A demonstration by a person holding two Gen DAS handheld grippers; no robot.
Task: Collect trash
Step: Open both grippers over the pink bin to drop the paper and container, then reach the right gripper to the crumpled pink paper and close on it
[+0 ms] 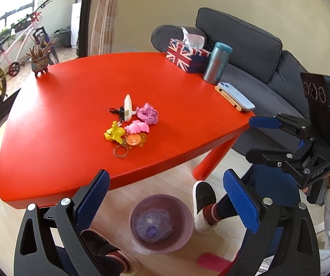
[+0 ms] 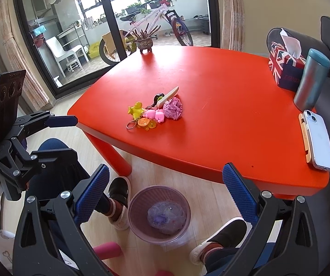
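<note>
Grey sofa (image 1: 245,46) runs along the far side, then the big red table (image 1: 73,138) takes up most of the room in front of the seated person; under its near edge, on the floor between their two shoes, sits a see-through purple trash bin (image 1: 160,223) with some crumpled wrap already at the bottom; both grippers hover over the floor short of the table – left gripper (image 1: 165,207) has its blue pads spread wide with nothing between them, right gripper (image 2: 165,204) same deal, wide apart and holding nothing; on the sofa side of the tabletop there's a Union Jack tissue box (image 1: 185,56), a teal tumbler (image 1: 216,63) just beside it and a phone (image 1: 236,95) near the edge; a little plant pot (image 1: 38,61) stands at the far corner; the trash – a crumpled purple paper ball (image 1: 147,113) – lies mid-table, touching a pile of keychains (image 1: 125,133)
</note>
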